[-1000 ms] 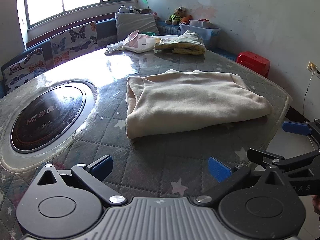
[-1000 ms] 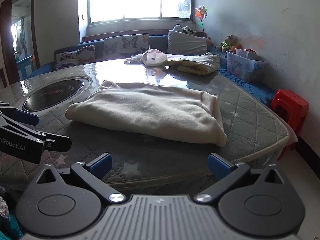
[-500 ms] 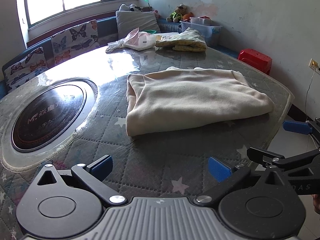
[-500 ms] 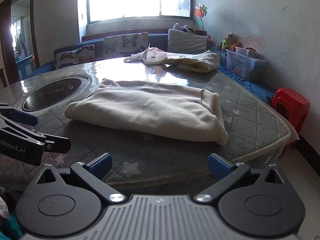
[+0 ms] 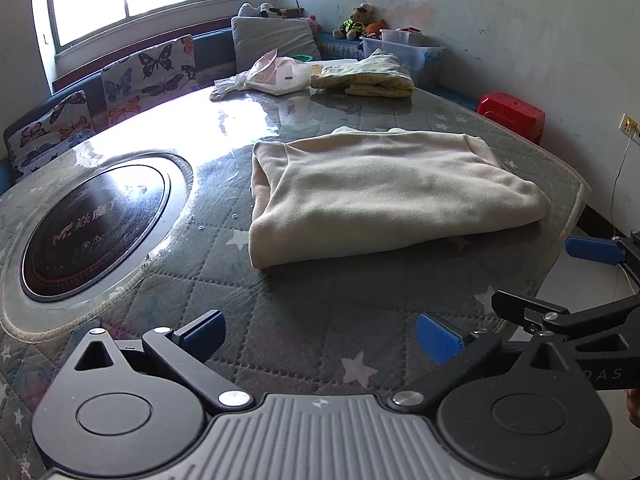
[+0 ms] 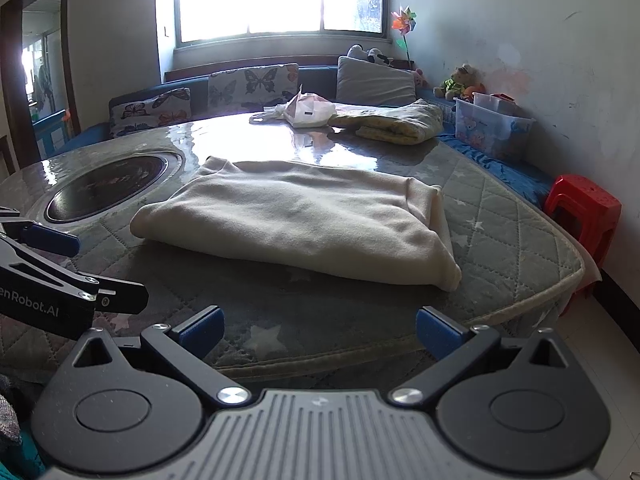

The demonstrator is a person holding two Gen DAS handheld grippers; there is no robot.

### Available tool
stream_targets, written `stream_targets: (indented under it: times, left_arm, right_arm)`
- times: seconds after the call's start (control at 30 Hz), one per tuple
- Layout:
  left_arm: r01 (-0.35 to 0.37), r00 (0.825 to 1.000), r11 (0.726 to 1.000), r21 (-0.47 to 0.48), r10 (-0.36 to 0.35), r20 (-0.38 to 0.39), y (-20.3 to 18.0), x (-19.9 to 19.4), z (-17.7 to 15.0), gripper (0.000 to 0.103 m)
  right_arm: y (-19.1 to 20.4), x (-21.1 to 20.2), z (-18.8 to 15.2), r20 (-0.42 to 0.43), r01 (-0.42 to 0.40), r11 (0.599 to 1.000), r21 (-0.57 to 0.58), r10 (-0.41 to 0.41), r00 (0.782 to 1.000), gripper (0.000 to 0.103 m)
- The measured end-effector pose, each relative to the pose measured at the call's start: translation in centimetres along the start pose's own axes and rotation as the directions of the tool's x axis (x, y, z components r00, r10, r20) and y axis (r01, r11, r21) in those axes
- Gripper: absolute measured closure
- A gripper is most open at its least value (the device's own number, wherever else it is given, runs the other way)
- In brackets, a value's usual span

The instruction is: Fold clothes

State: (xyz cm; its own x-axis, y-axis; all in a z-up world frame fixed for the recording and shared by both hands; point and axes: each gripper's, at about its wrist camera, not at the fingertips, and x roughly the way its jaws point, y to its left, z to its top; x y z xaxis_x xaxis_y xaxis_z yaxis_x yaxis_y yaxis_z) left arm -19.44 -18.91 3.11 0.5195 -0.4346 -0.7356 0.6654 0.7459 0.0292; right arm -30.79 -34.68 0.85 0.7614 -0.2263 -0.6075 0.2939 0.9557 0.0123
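Note:
A cream garment (image 5: pixel 384 192) lies folded into a thick rectangle on the quilted round table (image 5: pixel 304 320); it also shows in the right wrist view (image 6: pixel 304 220). My left gripper (image 5: pixel 320 334) is open and empty, held back from the garment over the table's near part. My right gripper (image 6: pixel 318 330) is open and empty at the table's near edge, short of the garment. The right gripper also shows at the right edge of the left wrist view (image 5: pixel 568 280), and the left gripper at the left edge of the right wrist view (image 6: pixel 60 268).
A round black cooktop (image 5: pixel 92 224) is set into the table's left. A folded yellow-green cloth (image 5: pixel 368 76) and a white plastic bag (image 5: pixel 272 76) lie at the far side. A red stool (image 5: pixel 512 114) and a plastic bin (image 5: pixel 404 50) stand by the right wall. A cushioned bench (image 6: pixel 240 88) runs under the window.
Both grippers have drawn back and risen slightly, so the garment sits a little lower in view. The garment has not moved and both grippers stay open.

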Motion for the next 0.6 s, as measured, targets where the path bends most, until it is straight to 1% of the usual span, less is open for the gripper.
stream_targets:
  times: [0.6]
  left_arm:
    - [-0.001, 1.000, 1.000, -0.009, 0.001, -0.016, 0.14, 0.49, -0.04, 0.000]
  right_arm:
    - [-0.17, 0.25, -0.02, -0.006, 0.001, 1.000, 0.005, -0.001, 1.000, 0.000]
